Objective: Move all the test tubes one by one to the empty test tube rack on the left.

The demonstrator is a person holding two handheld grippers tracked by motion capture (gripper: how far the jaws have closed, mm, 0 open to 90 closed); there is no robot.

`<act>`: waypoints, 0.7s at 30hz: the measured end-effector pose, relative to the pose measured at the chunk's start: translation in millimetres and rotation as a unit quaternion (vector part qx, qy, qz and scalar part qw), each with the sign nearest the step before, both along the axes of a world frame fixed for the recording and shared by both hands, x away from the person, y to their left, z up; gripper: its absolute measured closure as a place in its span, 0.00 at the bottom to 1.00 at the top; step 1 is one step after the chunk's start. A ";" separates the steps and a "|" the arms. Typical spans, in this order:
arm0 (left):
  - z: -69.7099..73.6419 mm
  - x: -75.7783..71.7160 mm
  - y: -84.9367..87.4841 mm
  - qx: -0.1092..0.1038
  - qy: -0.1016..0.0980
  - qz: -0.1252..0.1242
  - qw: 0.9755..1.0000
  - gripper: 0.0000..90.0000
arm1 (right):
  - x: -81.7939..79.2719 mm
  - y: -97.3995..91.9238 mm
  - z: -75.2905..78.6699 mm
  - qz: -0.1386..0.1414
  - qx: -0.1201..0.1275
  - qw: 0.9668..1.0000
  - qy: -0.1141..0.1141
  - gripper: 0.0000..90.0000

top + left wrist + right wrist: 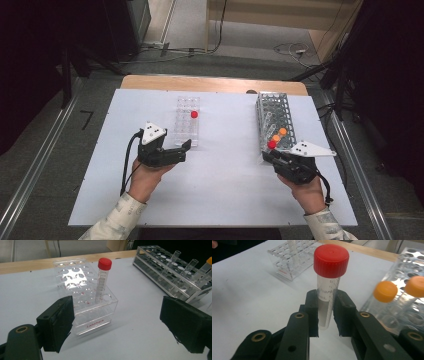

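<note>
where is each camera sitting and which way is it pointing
High view: above the person's side, looking forward and down at the table; both forearms, left gripper, right gripper.
Left gripper view: on the left gripper, facing the clear rack; its open jaws.
Right gripper view: on the right gripper, facing the held red-capped tube; its jaws.
Shared: both gripper views show the clear rack and metal rack.
</note>
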State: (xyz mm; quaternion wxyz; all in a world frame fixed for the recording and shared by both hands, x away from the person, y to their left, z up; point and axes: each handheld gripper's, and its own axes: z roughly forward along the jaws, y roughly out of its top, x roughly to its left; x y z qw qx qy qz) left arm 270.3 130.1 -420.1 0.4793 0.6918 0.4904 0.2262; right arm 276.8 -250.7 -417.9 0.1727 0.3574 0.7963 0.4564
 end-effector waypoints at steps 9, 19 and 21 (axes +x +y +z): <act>0.7 -1.4 -2.3 -0.002 -0.001 -0.005 1.000 0.14 | 7.3 34.0 -7.1 0.034 -0.014 0.999 0.005 0.80; 4.3 -5.9 -12.2 -0.004 -0.007 -0.026 1.000 0.14 | 18.4 74.8 -10.9 0.070 -0.022 0.997 0.007 0.80; 5.7 -7.5 -15.8 -0.001 -0.010 -0.033 0.999 0.13 | 20.9 84.8 -13.2 0.078 -0.029 0.997 0.009 0.80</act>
